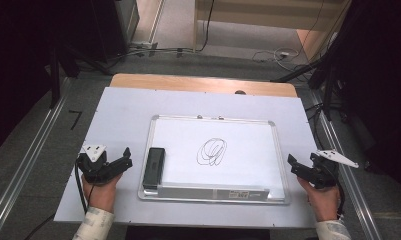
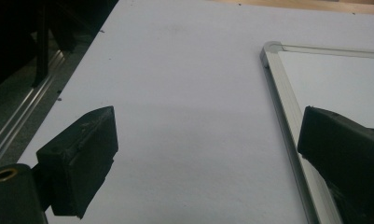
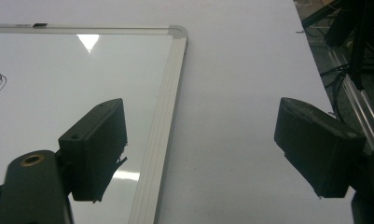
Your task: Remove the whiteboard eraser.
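Both grippers are hanging out wide apart with nothing in them — the left gripper is sitting just left of the whiteboard, the right gripper just off its right edge. The black eraser is lying on the board's left side, closest to the left gripper. Farther up, a black scribble is sitting mid-board.

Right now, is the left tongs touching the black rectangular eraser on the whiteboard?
Apart. The high view shows bare white table between the left tongs and the black rectangular eraser, which lies inside the whiteboard's left edge.
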